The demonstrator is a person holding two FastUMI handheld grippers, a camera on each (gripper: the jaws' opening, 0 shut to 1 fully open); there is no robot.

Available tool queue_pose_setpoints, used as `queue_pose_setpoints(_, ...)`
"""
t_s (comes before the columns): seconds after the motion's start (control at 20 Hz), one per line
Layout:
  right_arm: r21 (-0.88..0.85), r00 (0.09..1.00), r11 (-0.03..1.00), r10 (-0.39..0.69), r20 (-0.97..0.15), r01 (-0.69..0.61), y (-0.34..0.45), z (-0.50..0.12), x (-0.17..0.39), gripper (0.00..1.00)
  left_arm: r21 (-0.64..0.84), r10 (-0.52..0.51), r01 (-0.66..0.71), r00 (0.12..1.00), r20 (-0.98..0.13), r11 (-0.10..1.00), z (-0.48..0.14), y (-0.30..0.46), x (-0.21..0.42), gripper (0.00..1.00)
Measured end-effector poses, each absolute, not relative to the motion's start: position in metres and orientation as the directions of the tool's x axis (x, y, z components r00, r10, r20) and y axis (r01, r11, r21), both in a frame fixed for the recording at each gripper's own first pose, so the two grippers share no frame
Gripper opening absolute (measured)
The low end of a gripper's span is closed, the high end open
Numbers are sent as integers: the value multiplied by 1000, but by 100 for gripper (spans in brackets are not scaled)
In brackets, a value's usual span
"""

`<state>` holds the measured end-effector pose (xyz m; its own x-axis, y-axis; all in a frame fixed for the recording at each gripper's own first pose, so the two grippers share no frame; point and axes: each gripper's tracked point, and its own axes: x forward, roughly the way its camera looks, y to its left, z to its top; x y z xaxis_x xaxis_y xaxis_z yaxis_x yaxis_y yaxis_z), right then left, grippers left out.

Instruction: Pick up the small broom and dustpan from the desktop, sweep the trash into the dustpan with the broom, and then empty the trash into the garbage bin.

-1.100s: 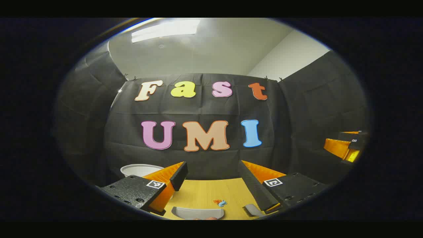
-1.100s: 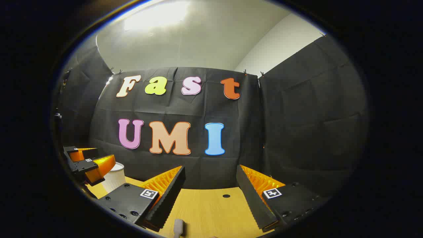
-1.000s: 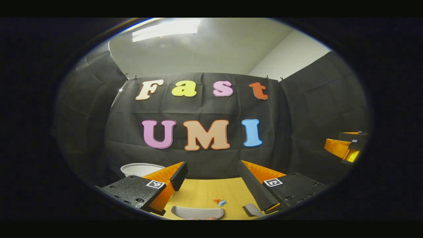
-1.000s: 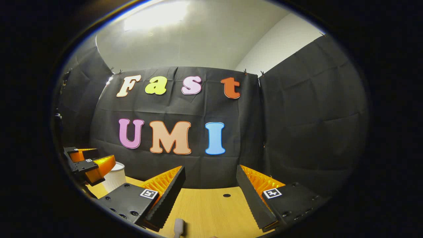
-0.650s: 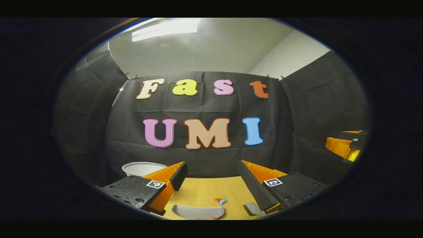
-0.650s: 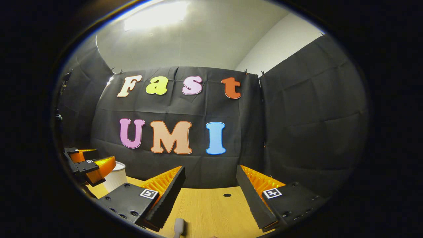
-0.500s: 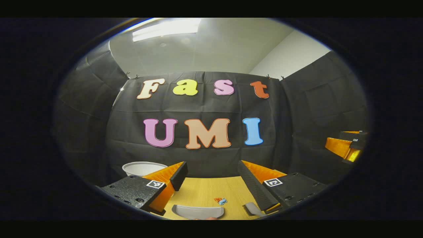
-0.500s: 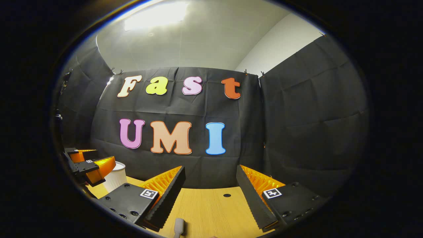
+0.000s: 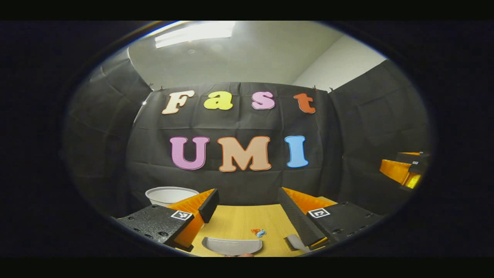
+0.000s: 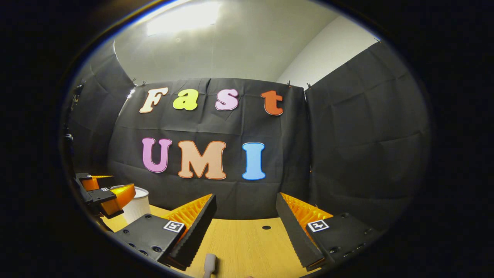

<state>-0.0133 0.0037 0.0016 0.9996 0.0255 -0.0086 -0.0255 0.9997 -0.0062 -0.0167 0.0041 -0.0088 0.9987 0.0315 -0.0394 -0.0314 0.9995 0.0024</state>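
My left gripper [image 9: 247, 199] stands open above the wooden desktop [image 9: 239, 220] with nothing between its fingers. Just below it lies a grey dustpan [image 9: 231, 246], cut off by the lower edge. A few small coloured scraps of trash [image 9: 258, 232] lie right of the dustpan. A grey part of the small broom [image 9: 295, 243] peeks out under the right finger. My right gripper [image 10: 245, 204] is also open and empty, with the broom's pale handle end [image 10: 209, 264] on the desk below its left finger. A white garbage bin [image 9: 170, 195] stands at the back left.
The right gripper [image 9: 389, 161] hangs at the far right of the left gripper view. The left gripper [image 10: 115, 184] hovers at the far left of the right gripper view, in front of the white bin [image 10: 137, 206]. A small dark hole [image 10: 266, 227] marks the desktop [image 10: 247, 247].
Both views have drifted slightly, so the wall has slid a little to the right. The dustpan shows a little more in the left gripper view. Both grippers stay open.
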Motion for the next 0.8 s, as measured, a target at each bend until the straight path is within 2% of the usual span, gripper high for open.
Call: queue_pose_setpoints(0.8, 1, 995, 996, 89, -34, -89, 20, -6, -20, 99, 29, 70, -68, 995, -66, 997, -15, 13, -36, 93)
